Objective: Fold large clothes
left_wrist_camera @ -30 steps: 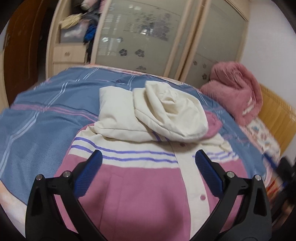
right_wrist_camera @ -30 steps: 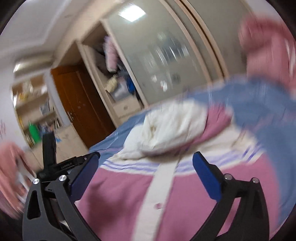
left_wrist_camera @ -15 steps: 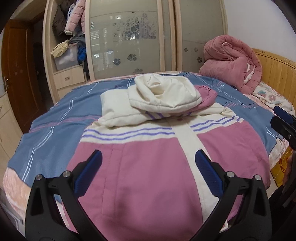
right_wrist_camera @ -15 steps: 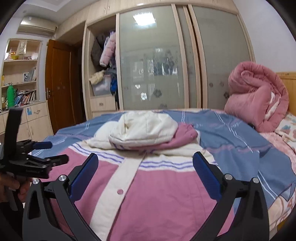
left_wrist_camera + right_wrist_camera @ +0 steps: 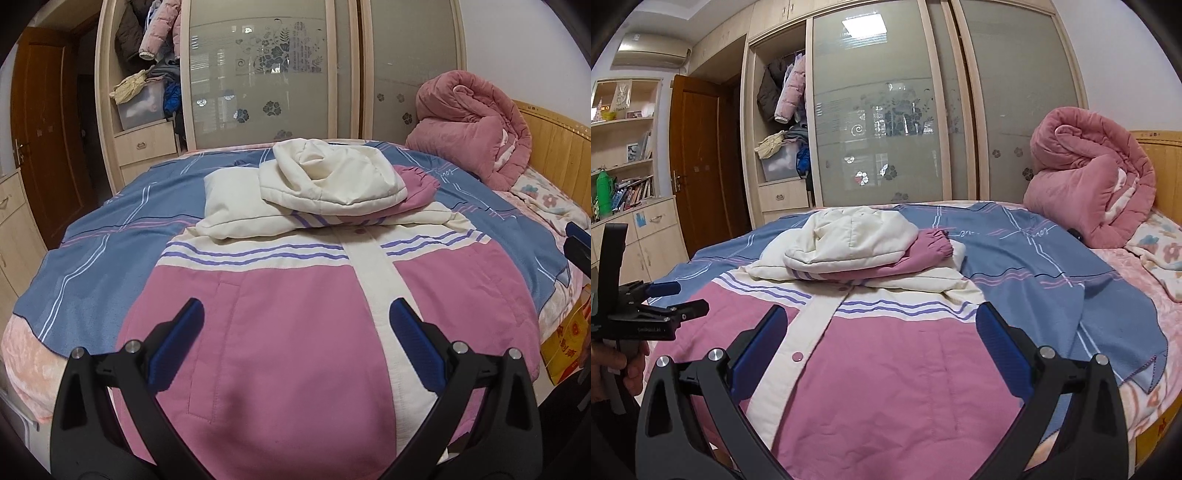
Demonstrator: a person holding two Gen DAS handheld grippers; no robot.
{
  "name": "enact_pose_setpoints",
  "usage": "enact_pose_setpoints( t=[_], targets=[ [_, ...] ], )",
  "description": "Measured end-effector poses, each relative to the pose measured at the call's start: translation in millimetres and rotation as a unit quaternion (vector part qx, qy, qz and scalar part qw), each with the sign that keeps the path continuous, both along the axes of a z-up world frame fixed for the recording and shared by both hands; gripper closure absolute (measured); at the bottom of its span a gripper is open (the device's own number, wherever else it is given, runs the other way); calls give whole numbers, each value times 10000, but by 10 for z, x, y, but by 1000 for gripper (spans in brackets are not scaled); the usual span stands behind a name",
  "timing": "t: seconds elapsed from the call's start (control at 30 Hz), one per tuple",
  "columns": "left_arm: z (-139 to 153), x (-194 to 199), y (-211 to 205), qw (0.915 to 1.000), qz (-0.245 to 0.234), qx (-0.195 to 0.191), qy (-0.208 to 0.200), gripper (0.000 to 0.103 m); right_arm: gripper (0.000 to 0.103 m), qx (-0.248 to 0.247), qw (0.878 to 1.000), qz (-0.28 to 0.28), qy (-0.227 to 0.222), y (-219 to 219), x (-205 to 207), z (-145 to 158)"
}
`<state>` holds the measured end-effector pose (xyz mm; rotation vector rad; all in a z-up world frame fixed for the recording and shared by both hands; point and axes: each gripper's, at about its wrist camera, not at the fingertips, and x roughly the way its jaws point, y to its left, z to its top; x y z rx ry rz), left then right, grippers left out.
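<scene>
A large pink and cream jacket [image 5: 295, 325] lies front up on the bed, its cream hood [image 5: 328, 177] and sleeves folded onto its chest. It shows in the right wrist view too [image 5: 905, 369], with its hood [image 5: 849, 236] and a pink cuff [image 5: 934, 247]. My left gripper [image 5: 295, 325] is open and empty above the jacket's lower part. My right gripper [image 5: 881, 328] is open and empty above the lower right part. The left gripper also shows at the left edge of the right wrist view [image 5: 665, 299].
The bed has a blue checked sheet [image 5: 110, 236]. A rolled pink quilt [image 5: 469, 125] lies by the wooden headboard [image 5: 554, 140]. A wardrobe with frosted sliding doors [image 5: 266, 70] stands behind, a brown door [image 5: 698, 155] and bookshelves [image 5: 624, 147] to the left.
Both grippers have pulled back and levelled out over the jacket's lower part. The right view was blurred and tilted a second ago and is now steady. Both stay open.
</scene>
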<state>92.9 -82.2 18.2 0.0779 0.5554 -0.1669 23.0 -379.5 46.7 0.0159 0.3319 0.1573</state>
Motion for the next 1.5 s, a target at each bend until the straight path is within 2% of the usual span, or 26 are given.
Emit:
enact_pose_setpoints(
  t=[0.3, 0.57, 0.8, 1.13, 1.5],
  targets=[
    [23, -59, -41, 9999, -74, 51, -89, 2, 1, -9, 9999, -121, 3, -75, -14, -18],
    [65, -146, 65, 9999, -70, 27, -153, 2, 1, -157, 9999, -23, -22, -74, -59, -20],
    [106, -249, 163, 9998, -101, 2, -162, 2, 1, -323, 9994, -147, 53, -135, -112, -14],
    [204, -471, 161, 9991, -255, 145, -313, 2, 1, -403, 9990, -169, 62, -118, -161, 25],
    [100, -738, 426, 9983, -486, 262, -180, 2, 1, -519, 9986, -72, 115, -329, -243, -21]
  ],
)
